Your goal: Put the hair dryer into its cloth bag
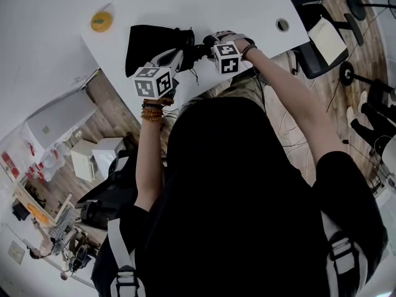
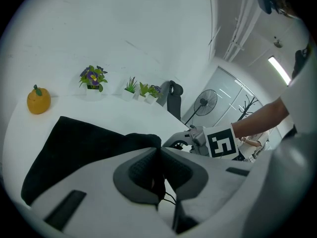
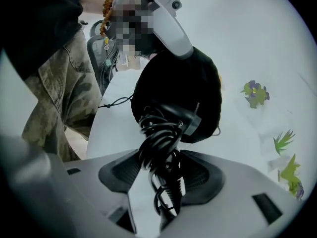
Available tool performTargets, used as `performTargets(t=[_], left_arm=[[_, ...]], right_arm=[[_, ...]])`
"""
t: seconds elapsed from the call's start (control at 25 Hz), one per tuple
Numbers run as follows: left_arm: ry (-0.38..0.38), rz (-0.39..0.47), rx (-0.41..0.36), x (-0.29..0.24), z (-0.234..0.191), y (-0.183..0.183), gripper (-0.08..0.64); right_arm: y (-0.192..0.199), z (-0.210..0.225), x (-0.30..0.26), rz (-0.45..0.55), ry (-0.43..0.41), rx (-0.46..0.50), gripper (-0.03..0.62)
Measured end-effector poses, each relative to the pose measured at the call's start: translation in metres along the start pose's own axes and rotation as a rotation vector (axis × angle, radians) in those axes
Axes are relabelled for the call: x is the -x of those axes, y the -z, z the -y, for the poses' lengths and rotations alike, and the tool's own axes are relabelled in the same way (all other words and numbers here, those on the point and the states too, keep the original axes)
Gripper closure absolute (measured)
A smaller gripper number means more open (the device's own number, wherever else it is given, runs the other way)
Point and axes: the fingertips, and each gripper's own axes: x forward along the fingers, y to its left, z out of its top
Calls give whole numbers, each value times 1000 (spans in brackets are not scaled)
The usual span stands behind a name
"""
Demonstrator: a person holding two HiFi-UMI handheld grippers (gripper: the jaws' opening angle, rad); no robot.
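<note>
Left gripper (image 2: 159, 152) is pinched tight on the rim of the cloth bag (image 2: 74, 148), which trails out ahead of its tips. Right gripper (image 3: 162, 158) is clamped wide on the hair dryer (image 3: 168, 120) by its cord-wrapped handle, and the head, just past the tips, looks tucked into the bag mouth. I'd guess the dryer's rigid and a bit hefty. The handle's the spot, though the cord loops could slip. The bag's floppy. Count: 1 dryer, 1 bag, 2 grippers.

One white desk (image 1: 247, 5) and the things counted by kind.
One cloth bag (image 1: 148, 42), one hair dryer (image 3: 171, 118), two grippers, the left gripper (image 2: 159, 171) and the right gripper (image 3: 163, 173), one orange ornament (image 2: 38, 99), one purple-flowered plant (image 2: 92, 77), at least two small green plants (image 2: 144, 89), one fan (image 2: 204, 103).
</note>
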Motion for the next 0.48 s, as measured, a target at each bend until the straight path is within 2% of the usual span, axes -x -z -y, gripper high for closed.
performTargets(t=[0.28, 0.48], left_arm=[[29, -8, 1, 1, 5, 1, 517], [20, -8, 14, 4, 0, 5, 517]], right_arm=[[-37, 10, -6, 56, 2, 19, 341], [-41, 18, -19, 54, 16, -3, 339]])
